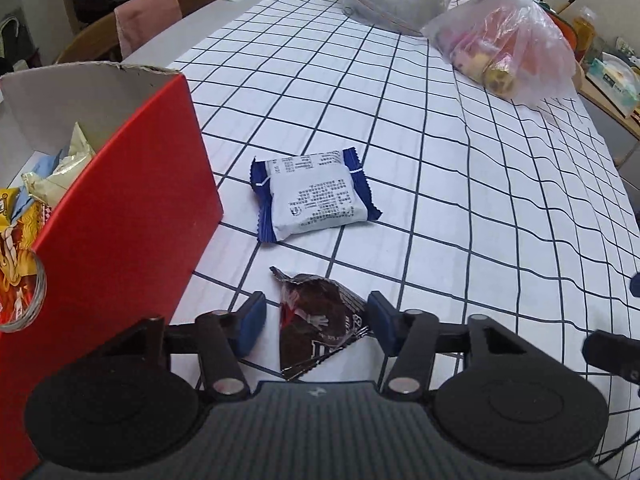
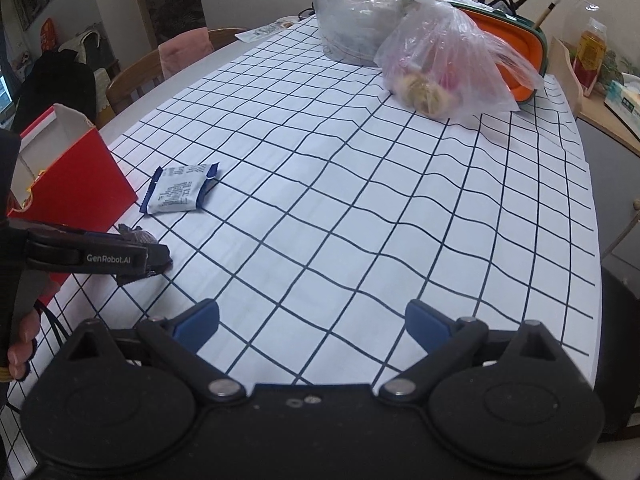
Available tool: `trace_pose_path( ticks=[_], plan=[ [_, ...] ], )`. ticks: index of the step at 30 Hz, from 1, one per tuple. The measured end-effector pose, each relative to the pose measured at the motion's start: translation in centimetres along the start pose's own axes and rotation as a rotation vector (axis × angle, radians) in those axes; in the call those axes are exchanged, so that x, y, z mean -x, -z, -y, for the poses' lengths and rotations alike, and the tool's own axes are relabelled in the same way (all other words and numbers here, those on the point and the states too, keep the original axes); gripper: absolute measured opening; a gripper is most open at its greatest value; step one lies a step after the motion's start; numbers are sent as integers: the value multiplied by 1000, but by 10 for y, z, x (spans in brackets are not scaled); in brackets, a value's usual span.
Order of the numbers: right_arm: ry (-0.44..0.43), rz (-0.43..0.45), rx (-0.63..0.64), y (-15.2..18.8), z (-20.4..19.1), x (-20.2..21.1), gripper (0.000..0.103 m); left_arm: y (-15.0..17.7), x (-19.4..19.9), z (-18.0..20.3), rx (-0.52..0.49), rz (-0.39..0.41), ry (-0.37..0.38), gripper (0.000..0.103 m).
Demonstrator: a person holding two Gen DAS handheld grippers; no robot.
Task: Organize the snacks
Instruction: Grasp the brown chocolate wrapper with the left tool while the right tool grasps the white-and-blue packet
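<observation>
- Between the left gripper's (image 1: 316,326) blue pads (image 1: 253,322) lies a dark brown snack packet (image 1: 316,328) on the checked tablecloth (image 1: 440,208); the jaws stand partly closed around it, the right pad at its edge, the left a sliver clear, so no firm hold yet.
- Just beyond rests a white-and-blue packet (image 1: 314,196), beside the red box (image 1: 132,216) already holding snacks.
- The right gripper (image 2: 312,320) hangs wide open, empty.
- Judged step: picking up; next, finish the squeeze, lift, carry over the box's rim.

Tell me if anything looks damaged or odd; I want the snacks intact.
The red box has a ragged, torn top edge. The dark snack packet between the left tongs looks crumpled. The blue-and-white packet seems fine.
</observation>
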State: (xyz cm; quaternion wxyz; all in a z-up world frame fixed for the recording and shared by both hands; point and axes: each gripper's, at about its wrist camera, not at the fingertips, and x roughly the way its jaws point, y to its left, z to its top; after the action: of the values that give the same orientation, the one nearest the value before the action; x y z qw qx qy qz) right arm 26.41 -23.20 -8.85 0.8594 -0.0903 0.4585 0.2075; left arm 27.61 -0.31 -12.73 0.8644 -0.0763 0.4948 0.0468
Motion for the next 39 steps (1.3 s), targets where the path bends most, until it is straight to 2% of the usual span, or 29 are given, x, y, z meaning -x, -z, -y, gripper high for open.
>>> trace_pose_path(
  ticks=[1,11,19,24,29,34,39],
  plan=[
    [-3,-1,9,-2,-2,-2,100,0,0,0,-2,-4,13,46],
    [-43,-5,171,-23,-30,-21,100,4,9,-12,18,-17,91,33],
    [-82,-7,390,-52,-56,-47,99,17,30,-25,19,-11,146,32],
    [-137,-17,547,-68,-81,-66,98,45,65,-29,7,-8,213,32],
    [-175,-25,718,-79,-115,-92,94,71,101,-44,9,37,269,32],
    [-202,-39,835,-91,-138,-116,86,70,120,-55,38,88,317,32],
    [-217,-82,936,-99,-150,-134,84,64,125,-67,63,124,315,32]
  ],
)
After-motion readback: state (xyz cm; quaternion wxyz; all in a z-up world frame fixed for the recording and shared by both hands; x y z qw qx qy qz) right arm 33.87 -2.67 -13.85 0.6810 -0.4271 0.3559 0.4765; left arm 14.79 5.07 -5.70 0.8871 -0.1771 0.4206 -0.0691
